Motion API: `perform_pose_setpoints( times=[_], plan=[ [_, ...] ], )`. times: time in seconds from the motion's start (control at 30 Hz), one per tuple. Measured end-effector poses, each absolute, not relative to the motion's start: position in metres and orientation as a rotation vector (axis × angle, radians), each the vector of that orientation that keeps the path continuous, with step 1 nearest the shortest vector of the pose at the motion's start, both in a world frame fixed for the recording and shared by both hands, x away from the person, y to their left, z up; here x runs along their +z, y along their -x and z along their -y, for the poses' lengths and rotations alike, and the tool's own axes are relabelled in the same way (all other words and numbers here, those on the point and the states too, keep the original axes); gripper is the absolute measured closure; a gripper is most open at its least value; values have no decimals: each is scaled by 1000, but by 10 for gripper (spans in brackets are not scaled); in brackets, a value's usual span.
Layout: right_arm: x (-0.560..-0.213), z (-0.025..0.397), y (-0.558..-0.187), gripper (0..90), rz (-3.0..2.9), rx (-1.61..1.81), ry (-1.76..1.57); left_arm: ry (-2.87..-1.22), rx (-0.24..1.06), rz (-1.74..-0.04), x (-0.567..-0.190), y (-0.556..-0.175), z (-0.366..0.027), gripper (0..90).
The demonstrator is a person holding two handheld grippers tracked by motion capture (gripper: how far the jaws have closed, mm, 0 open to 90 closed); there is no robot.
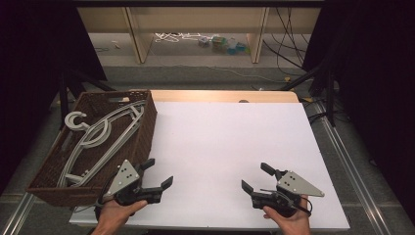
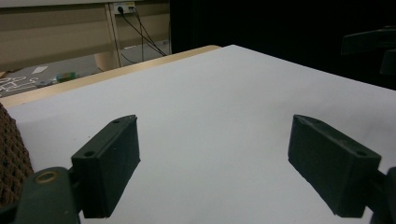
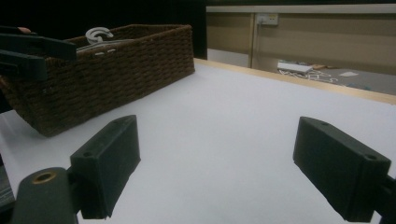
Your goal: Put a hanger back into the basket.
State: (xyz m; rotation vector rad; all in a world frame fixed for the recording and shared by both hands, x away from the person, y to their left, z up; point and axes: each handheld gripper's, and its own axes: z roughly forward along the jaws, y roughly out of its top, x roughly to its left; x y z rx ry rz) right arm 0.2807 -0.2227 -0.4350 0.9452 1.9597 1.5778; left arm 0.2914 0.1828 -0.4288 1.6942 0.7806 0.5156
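A brown wicker basket (image 1: 147, 128) stands at the table's left edge and holds grey plastic hangers (image 1: 100, 133). My left gripper (image 1: 157, 173) rests low near the front of the white table (image 1: 230, 142), just right of the basket's near corner, open with nothing between its jaws (image 2: 215, 163). My right gripper (image 1: 257, 177) sits at the front right, also open and empty (image 3: 217, 168). In the right gripper view the basket (image 3: 116, 70) stands ahead to the left, with a hanger hook (image 3: 98, 34) poking above its rim. The left gripper (image 3: 28, 51) shows dark at that view's left edge.
Beyond the table's far edge is a wooden shelf frame (image 1: 195, 29) with cables and small items on the floor. Dark curtains and stand legs flank both sides. A metal rail (image 1: 342, 152) runs along the right of the table.
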Motion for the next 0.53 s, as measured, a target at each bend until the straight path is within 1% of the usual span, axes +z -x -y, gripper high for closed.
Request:
perform_pose_setpoints(
  times=[0.53],
  plan=[
    [-436,221,-281,156,-1957,1584,-950,-1699,506,-790,-431,-293,-183,163]
  ],
)
